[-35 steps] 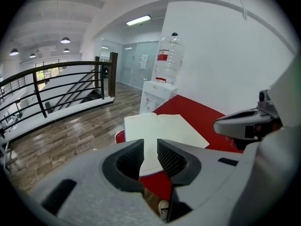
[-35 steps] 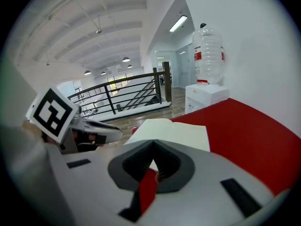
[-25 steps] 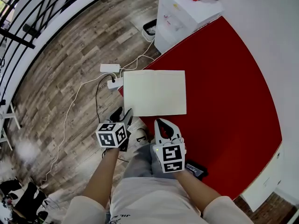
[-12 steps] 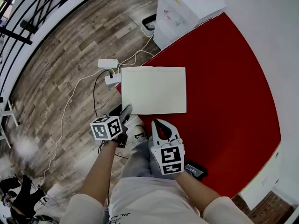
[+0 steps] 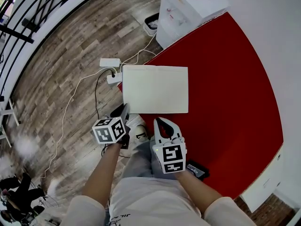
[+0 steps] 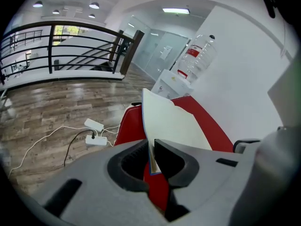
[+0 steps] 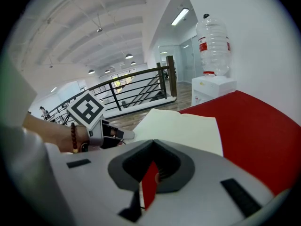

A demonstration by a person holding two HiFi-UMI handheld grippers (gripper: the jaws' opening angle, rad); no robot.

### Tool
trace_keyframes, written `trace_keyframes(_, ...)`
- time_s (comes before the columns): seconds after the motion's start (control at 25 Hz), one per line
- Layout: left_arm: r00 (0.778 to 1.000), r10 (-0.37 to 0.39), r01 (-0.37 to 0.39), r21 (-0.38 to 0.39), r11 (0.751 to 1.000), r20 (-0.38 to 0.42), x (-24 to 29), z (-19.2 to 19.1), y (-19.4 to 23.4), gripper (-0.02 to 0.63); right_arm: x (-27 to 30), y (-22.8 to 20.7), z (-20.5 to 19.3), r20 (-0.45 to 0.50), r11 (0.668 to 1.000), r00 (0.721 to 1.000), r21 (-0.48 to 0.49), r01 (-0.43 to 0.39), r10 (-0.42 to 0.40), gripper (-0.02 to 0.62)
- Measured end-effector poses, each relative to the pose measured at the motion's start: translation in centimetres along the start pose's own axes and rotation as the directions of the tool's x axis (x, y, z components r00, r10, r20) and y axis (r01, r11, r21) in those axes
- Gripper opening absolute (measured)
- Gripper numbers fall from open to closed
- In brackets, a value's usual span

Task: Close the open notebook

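- Hovering at lower centre, the right tongs (image 5: pixel 162 122) are sitting pressed together, gripping nothing.
- Left tongs (image 5: pixel 124 108) are just closing narrow, pinching the lifted near-left page edge of the notebook (image 5: pixel 155 88).
- Notebook is lying mid-frame on the red bench (image 5: pixel 225 79).

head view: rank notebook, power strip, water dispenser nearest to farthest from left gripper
1. notebook: corner pinched in the left gripper, whose jaws have just been closing
2. power strip: on the floor, left of the notebook
3. water dispenser: beyond the table's far end
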State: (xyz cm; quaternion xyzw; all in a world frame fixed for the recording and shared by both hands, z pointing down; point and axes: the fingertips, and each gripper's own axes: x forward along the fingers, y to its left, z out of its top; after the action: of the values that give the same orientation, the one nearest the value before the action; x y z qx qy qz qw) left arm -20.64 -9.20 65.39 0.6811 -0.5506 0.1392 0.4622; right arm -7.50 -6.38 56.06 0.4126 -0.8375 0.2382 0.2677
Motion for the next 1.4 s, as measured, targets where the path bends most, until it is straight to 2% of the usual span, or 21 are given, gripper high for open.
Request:
trace_keyframes(0.24,0.999,-0.001,-0.005,0.106,0.994,0.051,-2.1,2.6,-1.9,0.039,-0.5,-0.4,0.1,0.005,1.0,1.0,-0.003,0.013,-0.013,0.006)
trace_keyframes(0.64,0.993,-0.111,0.099,0.208,0.973,0.049,-4.7,4.7,-9.0,0.026,-1.6,-2.6,0.3,0.025,0.997,0.997,0.023,0.069,-0.069,0.006)
trace_keyframes(0.8,0.989,-0.146,0.132,0.261,0.956,0.033,-4.8,4.7,-11.9,0.026,-2.5,-4.2,-0.1,0.03,0.993,0.993,0.045,0.109,-0.111,0.006)
trace_keyframes(1.08,0.983,-0.183,0.173,0.372,0.912,-0.009,-4.0,4.0,-16.0,0.025,-4.3,-6.8,-0.6,0.045,0.981,0.984,0.094,0.168,-0.173,0.006)
trace_keyframes(1.4,0.964,-0.255,0.267,0.379,0.886,-0.082,-0.8,2.2,-20.5,0.026,-6.1,-10.3,-2.4,0.032,0.959,0.969,0.155,0.236,-0.243,0.006)
